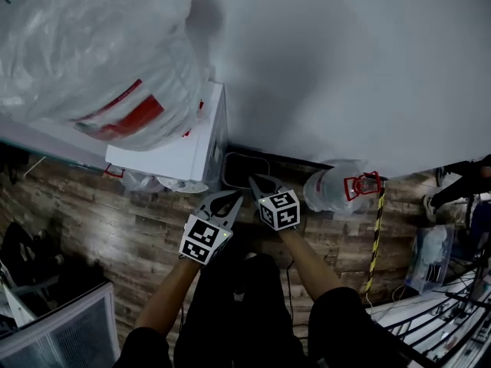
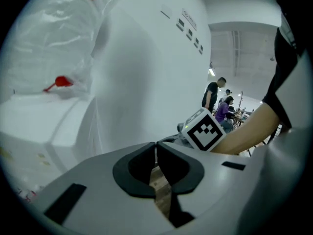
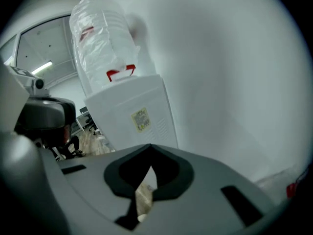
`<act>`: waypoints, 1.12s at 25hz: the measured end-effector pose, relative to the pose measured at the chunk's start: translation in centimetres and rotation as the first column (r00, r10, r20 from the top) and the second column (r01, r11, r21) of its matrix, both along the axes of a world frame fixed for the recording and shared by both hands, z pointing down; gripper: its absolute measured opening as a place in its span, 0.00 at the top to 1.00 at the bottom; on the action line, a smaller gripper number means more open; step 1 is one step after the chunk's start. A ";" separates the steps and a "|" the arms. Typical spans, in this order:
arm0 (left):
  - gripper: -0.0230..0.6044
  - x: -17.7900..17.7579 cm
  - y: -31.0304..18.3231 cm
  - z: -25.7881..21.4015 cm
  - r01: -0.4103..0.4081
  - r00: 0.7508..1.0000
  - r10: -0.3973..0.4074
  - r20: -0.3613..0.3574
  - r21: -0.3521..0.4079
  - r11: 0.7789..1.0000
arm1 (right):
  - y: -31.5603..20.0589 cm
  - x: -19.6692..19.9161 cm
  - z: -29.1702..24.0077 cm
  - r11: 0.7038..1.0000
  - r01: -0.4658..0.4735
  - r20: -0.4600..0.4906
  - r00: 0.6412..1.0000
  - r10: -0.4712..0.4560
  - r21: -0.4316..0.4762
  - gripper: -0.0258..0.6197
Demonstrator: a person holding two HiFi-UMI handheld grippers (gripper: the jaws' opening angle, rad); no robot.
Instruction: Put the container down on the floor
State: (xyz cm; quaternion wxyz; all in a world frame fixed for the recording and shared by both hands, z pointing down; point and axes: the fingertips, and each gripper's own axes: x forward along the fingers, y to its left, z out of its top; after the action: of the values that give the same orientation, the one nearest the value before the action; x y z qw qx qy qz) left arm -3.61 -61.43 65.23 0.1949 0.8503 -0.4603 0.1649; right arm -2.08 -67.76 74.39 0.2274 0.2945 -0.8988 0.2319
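Mid-frame in the head view, the grey left gripper and right gripper each carry a cube of black squares on white, over a floor of brown wood planks. The container at centre right is clear with a red handle. At upper left a white dispenser bears a clear bottle printed red, and a yellow-and-black striped post stands lower right.

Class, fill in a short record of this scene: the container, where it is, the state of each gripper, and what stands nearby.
container: clear water bottle with a red handle, lying on its side
place: on the wood floor, beside the white wall
left gripper: shut, empty
right gripper: shut, empty
nearby: white dispenser with a plastic-wrapped bottle on top
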 end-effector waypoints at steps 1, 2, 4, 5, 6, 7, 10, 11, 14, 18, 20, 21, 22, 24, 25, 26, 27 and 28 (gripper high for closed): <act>0.92 -0.3 0.1 -1.2 0.007 1.000 -0.007 0.002 0.000 1.000 | 0.4 0.0 -1.5 1.000 -0.014 0.007 1.000 0.014 -0.005 0.94; 0.92 -0.6 0.2 -2.4 0.014 1.000 -0.014 0.004 0.004 1.000 | 0.6 -0.1 -3.0 1.000 -0.028 0.013 1.000 0.028 -0.007 0.94; 0.92 -1.0 0.2 -4.8 0.031 1.000 -0.031 0.003 0.016 0.999 | 1.1 0.2 -5.7 0.999 -0.054 0.016 0.998 0.055 -0.005 0.94; 0.92 -1.1 0.3 -5.9 0.041 0.999 -0.041 -0.001 0.020 0.999 | 1.5 0.4 -7.0 0.998 -0.068 0.016 0.998 0.068 -0.009 0.94; 0.92 -1.3 0.5 -7.0 0.051 0.999 -0.051 -0.005 0.023 0.998 | 2.1 0.6 -8.1 0.997 -0.081 0.016 0.997 0.081 -0.016 0.94; 0.92 -1.5 0.7 -8.1 0.061 0.998 -0.060 -0.010 0.024 0.998 | 2.7 0.7 -9.2 0.995 -0.094 0.016 0.995 0.094 -0.022 0.94; 0.92 -2.1 1.4 -10.7 0.092 0.995 -0.092 -0.027 0.024 0.995 | 4.5 1.0 -12.4 0.992 -0.127 0.016 0.992 0.127 -0.029 0.94; 0.92 -2.3 1.7 -11.5 0.103 0.994 -0.102 -0.039 0.018 0.994 | 5.1 1.0 -13.5 0.990 -0.134 0.020 0.991 0.135 -0.030 0.94; 0.92 -2.9 2.3 -13.3 0.139 0.987 -0.139 -0.084 -0.005 0.990 | 6.3 0.6 -16.8 0.988 -0.152 0.043 0.987 0.153 -0.023 0.94; 0.92 -3.1 2.5 -14.9 0.167 0.977 -0.167 -0.131 -0.013 0.986 | 7.0 0.5 -20.4 0.987 -0.161 0.063 0.985 0.160 0.014 0.94; 0.92 -2.9 2.6 -15.5 0.165 0.978 -0.164 -0.127 -0.007 0.986 | 7.1 0.7 -21.9 0.985 -0.167 0.071 0.984 0.164 0.033 0.94; 0.92 -2.9 2.5 -15.7 0.162 0.980 -0.161 -0.120 0.000 0.987 | 7.2 0.7 -22.5 0.985 -0.170 0.079 0.983 0.167 0.040 0.94; 0.92 -2.8 2.4 -16.1 0.159 0.981 -0.156 -0.114 0.010 0.987 | 7.1 0.8 -23.1 0.983 -0.175 0.088 0.982 0.170 0.048 0.94; 0.92 -2.8 2.1 -16.6 0.146 0.985 -0.142 -0.098 0.031 0.989 | 7.1 0.8 -24.0 0.981 -0.184 0.101 0.979 0.177 0.061 0.94; 0.92 -2.7 2.2 -16.8 0.138 0.987 -0.134 -0.088 0.039 0.990 | 7.3 0.8 -24.2 0.980 -0.188 0.103 0.978 0.181 0.065 0.94; 0.92 -2.8 2.2 -17.0 0.131 0.989 -0.127 -0.080 0.044 0.990 | 7.4 0.8 -24.5 0.979 -0.191 0.105 0.977 0.183 0.068 0.94; 0.92 -2.9 2.3 -17.2 0.126 0.990 -0.122 -0.077 0.048 0.991 | 7.5 0.7 -24.7 0.978 -0.194 0.105 0.977 0.185 0.073 0.94; 0.92 -3.0 2.4 -17.4 0.124 0.990 -0.120 -0.077 0.050 0.991 | 7.6 0.6 -25.0 0.977 -0.196 0.104 0.977 0.187 0.081 0.94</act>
State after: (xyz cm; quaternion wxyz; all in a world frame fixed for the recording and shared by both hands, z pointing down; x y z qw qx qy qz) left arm -6.63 -59.08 47.86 0.1980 0.8310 -0.5084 0.1085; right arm -1.48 -60.17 49.38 0.1470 0.3782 -0.8857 0.2255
